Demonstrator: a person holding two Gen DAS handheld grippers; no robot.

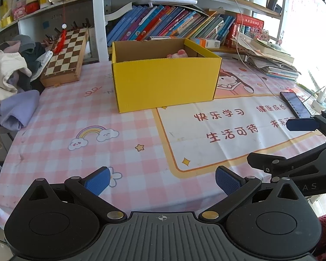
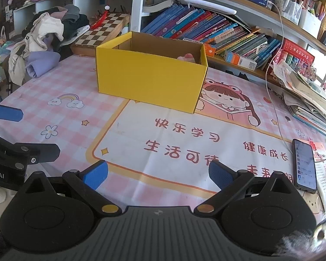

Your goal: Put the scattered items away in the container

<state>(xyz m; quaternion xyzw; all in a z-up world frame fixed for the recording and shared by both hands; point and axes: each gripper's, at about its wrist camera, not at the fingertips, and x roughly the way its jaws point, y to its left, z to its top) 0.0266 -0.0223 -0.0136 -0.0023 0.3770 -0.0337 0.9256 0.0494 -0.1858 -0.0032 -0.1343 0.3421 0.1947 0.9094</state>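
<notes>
Both tongs, left [image 1: 162, 181] and right [image 2: 157, 175], gape wide and empty; I'd pinch the pink soft toy [image 1: 177, 54] inside the yellow box [image 1: 165, 80] mid-body, since it looks light and squashy.

Pink item [image 2: 185, 57] inside yellow box [image 2: 150, 78]

Bare tablecloth [image 1: 141, 130] before yellow box [image 1: 165, 82]; box top open; phone [image 2: 305, 165] right, clothes pile [image 2: 43, 41] left
</notes>
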